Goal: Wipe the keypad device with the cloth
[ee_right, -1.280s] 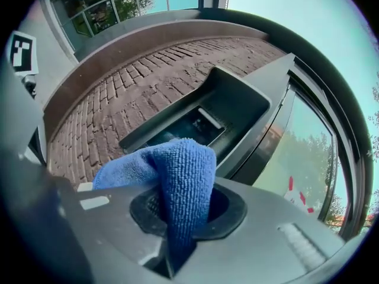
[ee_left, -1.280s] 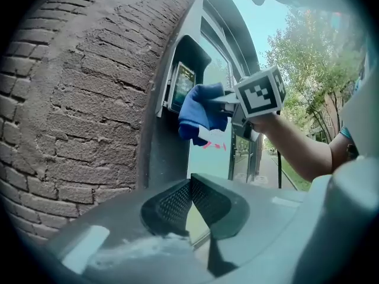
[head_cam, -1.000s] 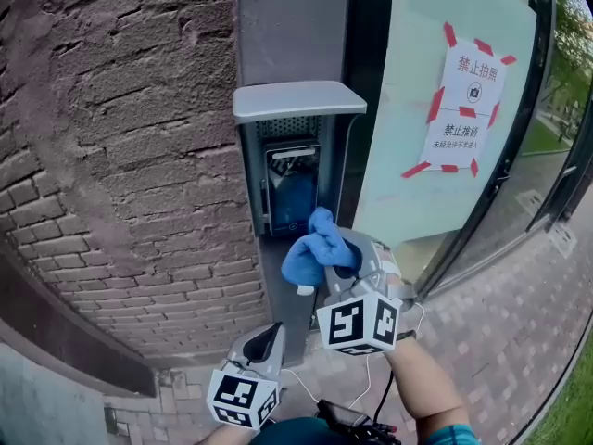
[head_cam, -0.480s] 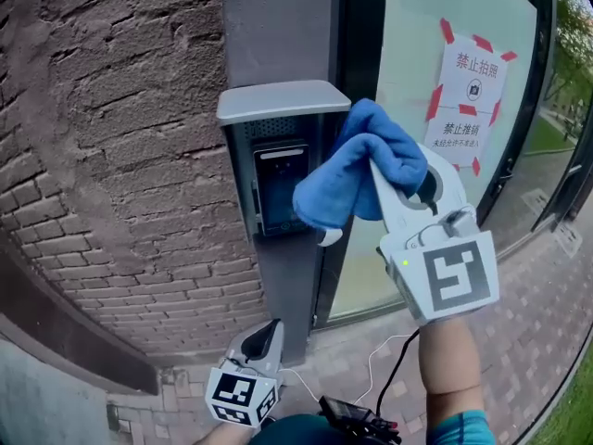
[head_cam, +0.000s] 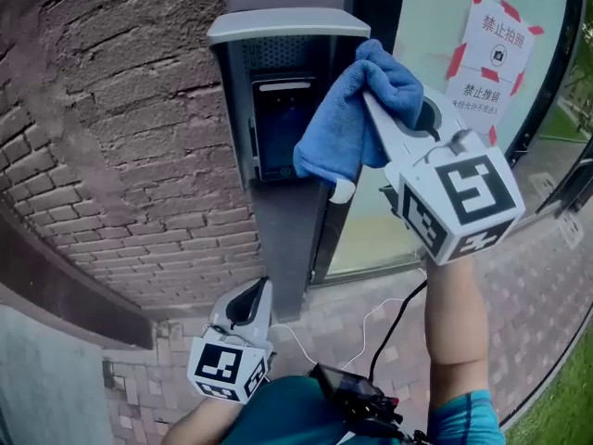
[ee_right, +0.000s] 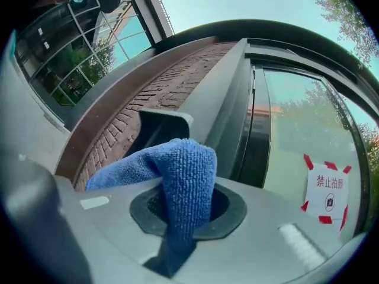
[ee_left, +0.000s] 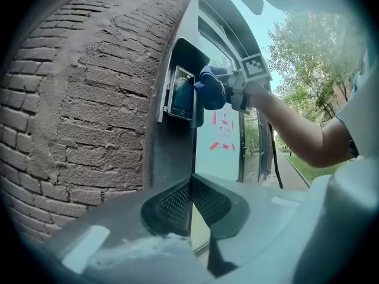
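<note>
Brick wall (head_cam: 111, 109) flanks the post-mounted keypad device (head_cam: 281, 109). The right gripper (ee_right: 187, 209) pinches the cloth (head_cam: 357, 119) between its jaws, just beside the device's right edge. The left gripper (ee_left: 190, 209) hangs low, jaws together, empty. If pressed carelessly, a bare jaw tip might scrape the device.

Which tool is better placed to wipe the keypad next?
Right. The right tool grips the cloth up close to the keypad. The left tool hangs low, shut and empty, well below it.
</note>
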{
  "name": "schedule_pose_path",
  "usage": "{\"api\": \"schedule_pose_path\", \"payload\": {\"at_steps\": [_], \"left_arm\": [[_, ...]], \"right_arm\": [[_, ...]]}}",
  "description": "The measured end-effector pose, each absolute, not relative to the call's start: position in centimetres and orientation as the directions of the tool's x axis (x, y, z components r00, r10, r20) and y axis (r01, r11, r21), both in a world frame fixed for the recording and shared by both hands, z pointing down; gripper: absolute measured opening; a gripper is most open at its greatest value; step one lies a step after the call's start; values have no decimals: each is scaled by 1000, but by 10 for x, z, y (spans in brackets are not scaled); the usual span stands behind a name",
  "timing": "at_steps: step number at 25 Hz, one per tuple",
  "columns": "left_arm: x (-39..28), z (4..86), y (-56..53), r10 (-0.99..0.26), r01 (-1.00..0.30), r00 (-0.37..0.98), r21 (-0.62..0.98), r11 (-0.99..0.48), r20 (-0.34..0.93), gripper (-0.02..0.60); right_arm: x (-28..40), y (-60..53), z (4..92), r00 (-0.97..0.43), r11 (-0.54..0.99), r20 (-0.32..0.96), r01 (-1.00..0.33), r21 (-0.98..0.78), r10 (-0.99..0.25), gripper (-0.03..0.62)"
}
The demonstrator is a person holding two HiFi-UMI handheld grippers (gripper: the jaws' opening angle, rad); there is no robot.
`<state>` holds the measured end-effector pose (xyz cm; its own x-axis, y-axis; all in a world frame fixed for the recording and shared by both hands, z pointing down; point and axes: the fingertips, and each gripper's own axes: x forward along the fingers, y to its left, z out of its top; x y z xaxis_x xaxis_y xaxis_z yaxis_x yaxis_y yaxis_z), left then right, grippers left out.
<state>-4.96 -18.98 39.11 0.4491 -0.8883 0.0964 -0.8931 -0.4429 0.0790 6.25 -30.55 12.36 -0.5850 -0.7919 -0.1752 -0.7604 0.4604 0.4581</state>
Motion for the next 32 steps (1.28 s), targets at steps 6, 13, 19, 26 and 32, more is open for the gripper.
{"api": "schedule_pose_path", "payload": {"at_steps": [6,13,19,26,32], "left_arm": [[-45,393,-188,-885,-891,454,72,-448,104,-5],[-35,417,-183,-859,-876,483,97,-473,169,-5],[-28,436,-182,-846,-872,489,108,-477,210,-5],[-28,458,-180,-840,-876,480,99,-471,252,-5],[-30,479,-172,-849,-886,463,108,-451,254,-5]], "right_arm": [[56,-309,197,-609,543,8,-703,459,-794,40],[53,-312,273,-607,612,149,-693,380,-780,40],[54,-314,315,-607,641,215,-686,345,-765,41],[61,-284,338,-616,627,157,-696,351,-772,43],[86,-245,407,-642,666,178,-729,160,-745,43]]}}
